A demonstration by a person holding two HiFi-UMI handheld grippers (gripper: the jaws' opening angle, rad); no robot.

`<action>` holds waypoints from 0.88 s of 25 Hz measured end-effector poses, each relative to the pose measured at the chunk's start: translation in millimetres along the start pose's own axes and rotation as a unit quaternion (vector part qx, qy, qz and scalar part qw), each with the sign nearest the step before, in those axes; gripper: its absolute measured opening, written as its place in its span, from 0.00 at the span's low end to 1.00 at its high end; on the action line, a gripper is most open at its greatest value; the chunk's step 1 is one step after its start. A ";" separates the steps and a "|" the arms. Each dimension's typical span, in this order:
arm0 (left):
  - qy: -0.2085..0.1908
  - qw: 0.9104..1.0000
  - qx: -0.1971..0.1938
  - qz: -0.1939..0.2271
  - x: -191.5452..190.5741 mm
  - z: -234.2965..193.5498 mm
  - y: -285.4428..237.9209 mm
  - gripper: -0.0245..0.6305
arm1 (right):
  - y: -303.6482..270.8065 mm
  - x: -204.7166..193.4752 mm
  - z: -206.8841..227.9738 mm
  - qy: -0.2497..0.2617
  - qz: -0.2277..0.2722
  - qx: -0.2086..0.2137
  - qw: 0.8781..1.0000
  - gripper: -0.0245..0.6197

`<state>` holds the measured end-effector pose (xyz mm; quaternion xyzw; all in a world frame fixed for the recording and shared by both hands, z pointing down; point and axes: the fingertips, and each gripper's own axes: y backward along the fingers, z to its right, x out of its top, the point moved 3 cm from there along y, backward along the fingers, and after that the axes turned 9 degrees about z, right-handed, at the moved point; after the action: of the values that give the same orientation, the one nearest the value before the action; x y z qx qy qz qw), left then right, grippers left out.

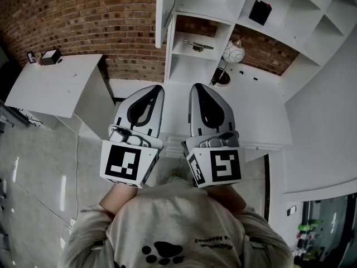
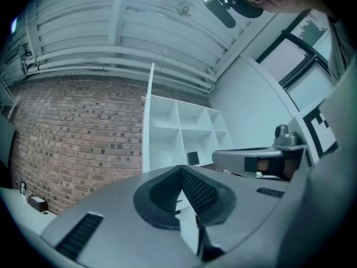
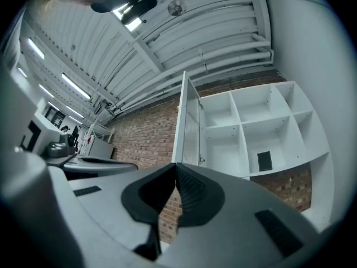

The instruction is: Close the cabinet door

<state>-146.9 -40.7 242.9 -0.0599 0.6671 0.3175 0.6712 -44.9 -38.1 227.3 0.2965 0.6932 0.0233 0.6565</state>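
A white wall cabinet point(image 1: 279, 15) with open compartments hangs on a brick wall ahead. Its tall white door point(image 1: 164, 10) stands swung open at the cabinet's left side and shows almost edge-on; it shows again as the door point(image 2: 149, 121) and the door point(image 3: 187, 127) in the two gripper views. My left gripper point(image 1: 158, 88) and right gripper point(image 1: 195, 86) are held side by side below the cabinet, short of the door and apart from it. The left gripper point(image 2: 181, 169) is shut on nothing. The right gripper point(image 3: 174, 165) is also shut and empty.
A small black box point(image 1: 260, 10) sits in one cabinet compartment. Lower shelves hold a brass piece point(image 1: 195, 46) and a round globe lamp point(image 1: 233, 52). A white counter point(image 1: 256, 110) runs under the cabinet. A white desk point(image 1: 56, 85) with small devices point(image 1: 50, 56) stands at left.
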 end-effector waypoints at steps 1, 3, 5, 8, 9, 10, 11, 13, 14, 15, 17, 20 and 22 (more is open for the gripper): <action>-0.005 1.000 0.004 0.004 0.2 -2.7 -8.7 0.05 | -7.5 -1.5 6.0 0.001 0.004 0.004 1.000 0.07; -0.013 1.000 0.012 0.010 -1.1 -8.2 -25.8 0.05 | -22.4 -6.1 16.8 0.001 0.011 0.015 1.000 0.07; -0.018 0.999 0.025 0.007 -5.6 -15.7 -39.8 0.05 | -37.1 -11.9 25.8 -0.001 0.014 0.027 1.000 0.07; -0.022 0.999 0.048 0.005 -10.5 -26.9 -57.2 0.05 | -60.9 -17.3 37.0 -0.007 0.018 0.049 0.999 0.07; -0.021 0.998 0.052 0.007 -11.3 -29.5 -62.0 0.05 | -68.0 -18.7 38.7 -0.010 0.019 0.057 0.998 0.07; -0.022 0.998 0.055 0.007 -12.3 -32.2 -65.5 0.05 | -74.1 -20.7 39.0 -0.012 0.020 0.064 0.998 0.07; -0.024 0.998 0.058 0.006 -13.9 -35.3 -68.0 0.05 | -79.1 -23.5 38.4 -0.015 0.021 0.070 0.997 0.07; -0.031 0.997 0.065 0.001 -17.5 -43.6 -71.3 0.05 | -86.8 -30.9 35.8 -0.020 0.021 0.078 0.997 0.07; -0.034 0.997 0.069 0.000 -18.3 -48.7 -72.6 0.05 | -89.8 -34.8 34.4 -0.022 0.020 0.081 0.996 0.07; -0.037 0.997 0.074 -0.001 -18.1 -54.3 -73.6 0.05 | -92.4 -37.8 33.0 -0.023 0.020 0.082 0.996 0.07; -0.042 0.996 0.081 0.000 -16.6 -65.1 -75.6 0.05 | -97.4 -40.3 30.8 -0.022 0.022 0.081 0.996 0.07; -0.049 0.996 0.077 -0.001 -17.7 -76.2 -82.0 0.05 | -107.1 -39.4 29.3 -0.016 0.024 0.078 0.997 0.07; -0.036 0.997 0.068 -0.005 -19.2 -80.7 -87.3 0.05 | -114.0 -36.7 28.8 -0.009 0.021 0.077 0.997 0.07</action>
<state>-170.1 -157.1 222.7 -0.0058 0.6622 0.2703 0.6988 -63.1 -158.4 208.2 0.3605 0.6805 -0.0194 0.6376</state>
